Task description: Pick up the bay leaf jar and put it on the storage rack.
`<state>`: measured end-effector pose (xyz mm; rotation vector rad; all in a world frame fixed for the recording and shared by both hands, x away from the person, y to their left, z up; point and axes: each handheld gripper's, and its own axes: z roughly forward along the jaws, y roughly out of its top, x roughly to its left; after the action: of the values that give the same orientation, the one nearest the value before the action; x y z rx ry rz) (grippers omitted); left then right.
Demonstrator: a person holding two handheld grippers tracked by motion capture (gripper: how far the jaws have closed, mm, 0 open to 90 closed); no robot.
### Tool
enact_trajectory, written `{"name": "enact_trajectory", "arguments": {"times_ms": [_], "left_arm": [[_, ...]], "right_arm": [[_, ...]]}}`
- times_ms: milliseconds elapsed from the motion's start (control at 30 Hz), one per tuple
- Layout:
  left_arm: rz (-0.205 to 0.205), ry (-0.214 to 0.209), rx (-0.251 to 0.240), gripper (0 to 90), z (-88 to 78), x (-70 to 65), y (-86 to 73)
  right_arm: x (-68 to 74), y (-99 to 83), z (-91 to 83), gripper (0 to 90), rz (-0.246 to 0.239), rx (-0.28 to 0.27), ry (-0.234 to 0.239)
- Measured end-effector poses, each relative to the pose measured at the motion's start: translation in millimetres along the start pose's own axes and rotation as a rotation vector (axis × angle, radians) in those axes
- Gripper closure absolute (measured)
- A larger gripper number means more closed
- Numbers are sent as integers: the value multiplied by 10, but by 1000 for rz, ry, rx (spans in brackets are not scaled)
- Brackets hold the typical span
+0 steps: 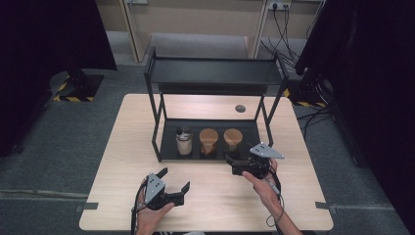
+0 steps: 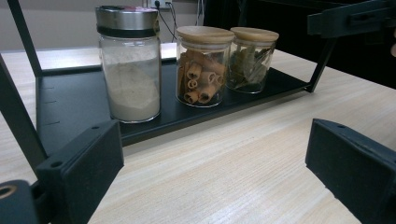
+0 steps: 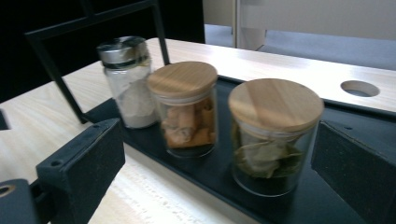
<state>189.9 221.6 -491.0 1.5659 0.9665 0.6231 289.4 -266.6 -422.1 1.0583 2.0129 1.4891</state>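
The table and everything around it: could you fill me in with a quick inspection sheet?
Surface: pale wooden table with a round hole.
Job's things: black rack holding powder shaker, cinnamon jar, leaf jar, all upright and lidded.
Clutter: nothing seen.
Grippers: left tool open over the table; right tool open, facing the leaf jar.
Cables: one trails from each tool; more by the wall socket.
Surroundings: grey carpet, dark curtains.
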Motion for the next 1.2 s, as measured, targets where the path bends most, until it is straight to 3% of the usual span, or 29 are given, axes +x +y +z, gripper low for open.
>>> {"name": "enact_trajectory", "arguments": {"times_ms": [800, 1200], "left_arm": [[-5, -2, -12, 33, 0, 12, 7], [3, -2, -35, 33, -51, -3, 14]], "right_arm": [[199, -249, -295, 25, -15, -37, 138], [244, -371, -392, 25, -18, -18, 157]]}}
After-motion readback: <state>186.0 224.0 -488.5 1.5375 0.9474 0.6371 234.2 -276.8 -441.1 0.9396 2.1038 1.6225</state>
